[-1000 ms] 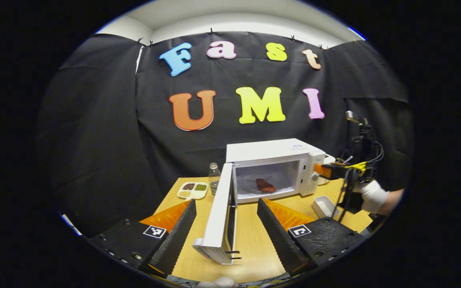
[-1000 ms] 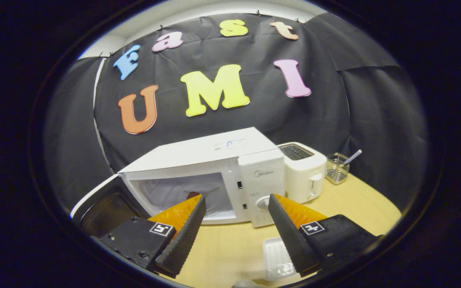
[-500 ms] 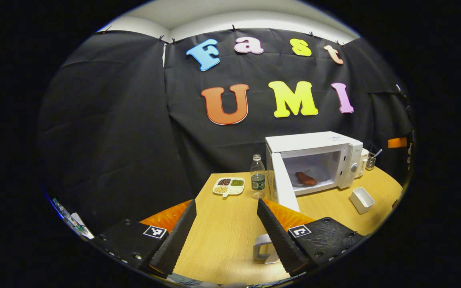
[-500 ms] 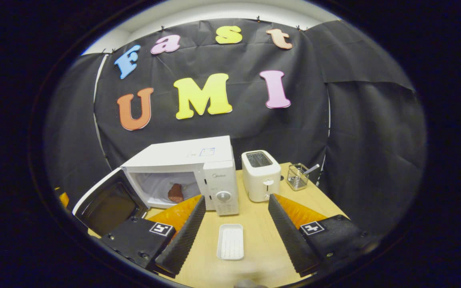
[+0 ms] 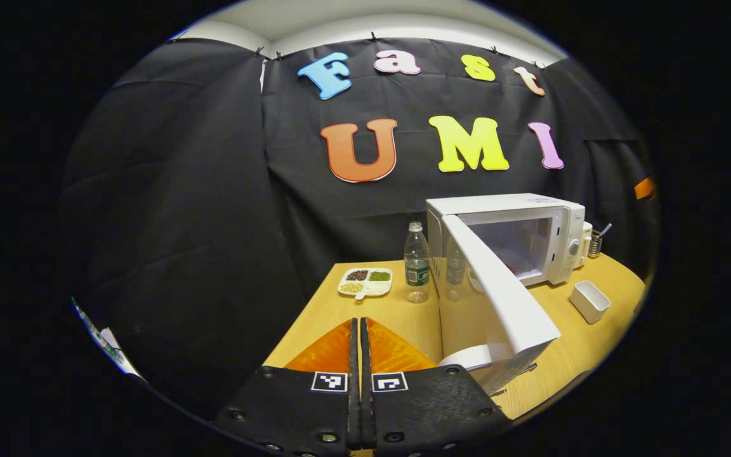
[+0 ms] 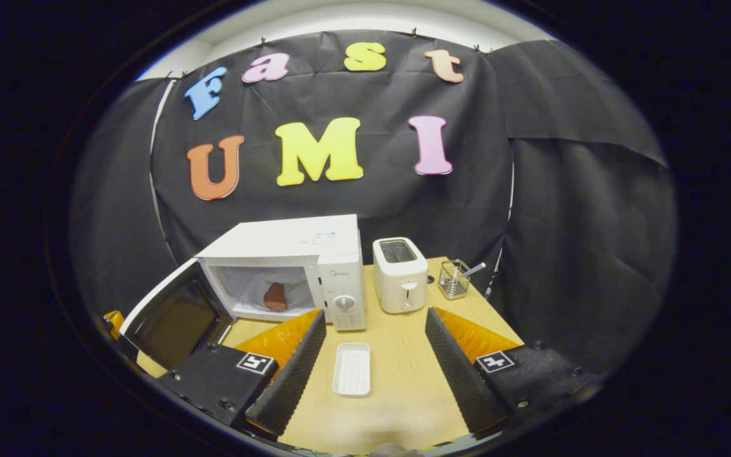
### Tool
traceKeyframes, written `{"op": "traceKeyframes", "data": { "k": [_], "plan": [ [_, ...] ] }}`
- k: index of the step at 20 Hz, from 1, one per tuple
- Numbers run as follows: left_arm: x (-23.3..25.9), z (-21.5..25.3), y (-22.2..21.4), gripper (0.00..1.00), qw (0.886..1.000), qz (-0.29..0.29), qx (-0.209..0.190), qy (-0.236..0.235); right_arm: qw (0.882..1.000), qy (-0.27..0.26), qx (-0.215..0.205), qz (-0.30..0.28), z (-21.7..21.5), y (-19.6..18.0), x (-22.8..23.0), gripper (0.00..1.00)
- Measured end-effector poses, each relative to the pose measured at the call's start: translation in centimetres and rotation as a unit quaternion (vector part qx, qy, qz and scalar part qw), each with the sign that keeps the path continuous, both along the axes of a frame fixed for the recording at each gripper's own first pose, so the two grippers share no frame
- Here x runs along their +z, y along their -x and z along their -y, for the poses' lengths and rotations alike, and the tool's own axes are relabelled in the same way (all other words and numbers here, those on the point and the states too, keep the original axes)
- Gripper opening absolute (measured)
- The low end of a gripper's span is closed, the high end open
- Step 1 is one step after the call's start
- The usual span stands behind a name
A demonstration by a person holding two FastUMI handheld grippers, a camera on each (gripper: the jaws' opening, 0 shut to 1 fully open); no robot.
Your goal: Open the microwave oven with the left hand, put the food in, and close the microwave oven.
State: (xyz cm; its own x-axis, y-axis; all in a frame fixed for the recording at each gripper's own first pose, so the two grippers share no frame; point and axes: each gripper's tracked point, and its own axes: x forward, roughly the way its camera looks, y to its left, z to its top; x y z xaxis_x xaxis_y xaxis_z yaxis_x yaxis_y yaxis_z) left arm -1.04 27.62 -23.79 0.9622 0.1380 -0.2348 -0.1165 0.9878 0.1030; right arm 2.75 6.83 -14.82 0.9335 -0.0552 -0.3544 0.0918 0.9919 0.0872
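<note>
No readable branding on the microwave (image 6: 289, 266) (logo's too blurry). Food (image 6: 273, 296) sits inside, door (image 5: 499, 292) half-swung. Left gripper (image 5: 360, 346) has now pressed together, was spread before; right gripper (image 6: 370, 343) stays spread over the surface (image 6: 397, 393).
</note>
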Motion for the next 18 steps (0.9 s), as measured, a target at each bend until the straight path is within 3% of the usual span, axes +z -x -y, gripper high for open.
{"op": "traceKeyframes", "data": {
  "k": [5, 6, 7, 12, 18],
  "plan": [
    [-2.9, 1.1, -0.6, 0.01, 1.0, -0.019, -0.011, 0.016, 1.0, -0.005, 0.001, -0.019, 0.0, 0.5, -0.9, 1.0],
    [-2.9, 1.8, -0.7, 0.0, 1.0, -0.017, -0.018, 0.018, 1.0, -0.007, 0.001, -0.023, 0.0, 0.6, -1.0, 0.91],
    [-2.8, 2.2, -0.7, 0.0, 1.0, -0.015, -0.016, 0.011, 1.0, -0.007, 0.001, -0.026, 0.0, 0.7, -1.3, 1.0],
    [-3.4, 5.8, -0.8, 0.0, 0.999, -0.025, -0.033, 0.033, 0.999, -0.011, 0.003, -0.035, 0.5, 1.3, -1.5, 1.0],
    [-2.6, 14.1, -0.7, 0.0, 0.994, -0.023, -0.096, 0.049, 0.999, -0.014, 0.001, -0.038, 2.1, 1.5, -1.6, 1.0]
  ]
}}
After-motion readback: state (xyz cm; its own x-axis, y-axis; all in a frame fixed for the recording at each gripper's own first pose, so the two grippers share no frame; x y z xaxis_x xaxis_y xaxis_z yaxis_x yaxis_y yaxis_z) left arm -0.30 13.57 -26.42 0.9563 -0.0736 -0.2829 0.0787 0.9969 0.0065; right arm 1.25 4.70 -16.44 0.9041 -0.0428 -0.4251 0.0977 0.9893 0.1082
